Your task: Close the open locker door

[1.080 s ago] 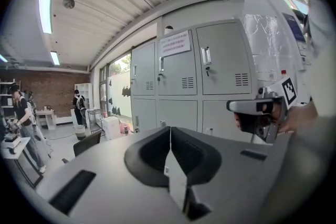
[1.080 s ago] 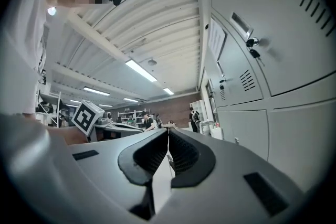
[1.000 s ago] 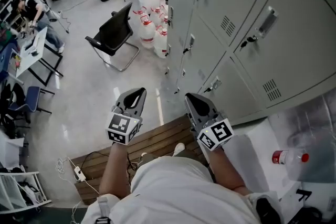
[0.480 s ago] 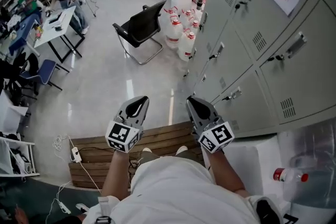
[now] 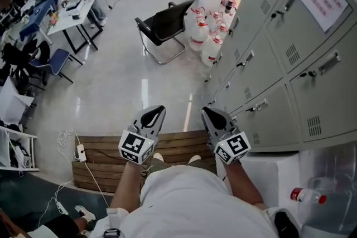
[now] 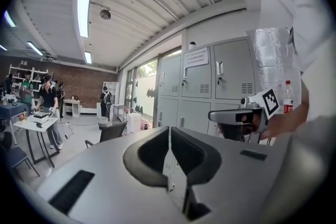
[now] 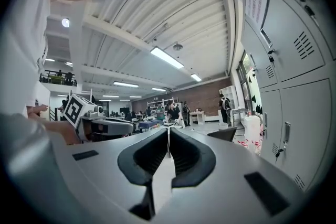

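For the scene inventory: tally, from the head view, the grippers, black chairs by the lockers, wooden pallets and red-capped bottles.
Grippers: 2 (left gripper, right gripper)
Black chair: 1
Wooden pallet: 1
Red-capped bottle: 1
Total: 5

Place type: open-plan lab or workshop office.
Walls: grey metal lockers [image 5: 290,64] along one side; brick wall [image 7: 202,94] at the far end.
Ceiling: exposed beams with strip lights [image 6: 84,5].
Furnishing: desks [image 5: 72,14] with people working at them; black chair [image 5: 164,25].
Floor: glossy grey floor [image 5: 122,81]; wooden pallet [image 5: 106,159]; water jugs [image 5: 211,44] beside the lockers.
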Demonstrator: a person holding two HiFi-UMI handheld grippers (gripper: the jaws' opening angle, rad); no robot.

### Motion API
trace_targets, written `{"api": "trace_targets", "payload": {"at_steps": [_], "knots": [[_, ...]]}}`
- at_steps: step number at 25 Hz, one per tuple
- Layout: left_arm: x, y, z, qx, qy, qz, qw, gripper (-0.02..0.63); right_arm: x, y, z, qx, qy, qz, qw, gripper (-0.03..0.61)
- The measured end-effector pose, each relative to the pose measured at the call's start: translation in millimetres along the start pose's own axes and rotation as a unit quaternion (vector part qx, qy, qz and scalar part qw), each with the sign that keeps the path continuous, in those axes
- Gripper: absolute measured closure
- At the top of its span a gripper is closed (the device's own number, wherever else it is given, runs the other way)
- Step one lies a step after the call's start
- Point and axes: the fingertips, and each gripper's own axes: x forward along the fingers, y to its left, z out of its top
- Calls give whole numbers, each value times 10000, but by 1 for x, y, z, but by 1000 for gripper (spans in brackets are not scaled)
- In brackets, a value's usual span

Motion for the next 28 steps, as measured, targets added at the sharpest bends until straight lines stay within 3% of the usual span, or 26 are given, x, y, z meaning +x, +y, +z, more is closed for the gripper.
{"api": "trace_targets", "payload": {"at_steps": [12, 28], "knots": [[-1, 19, -6, -54, 32, -63, 10000, 604, 20, 17, -10, -231, 200, 171, 9994, 557], [13, 25, -12, -124, 104, -342, 9993, 604, 28, 14, -12, -113, 256, -48, 9996, 557]]}}
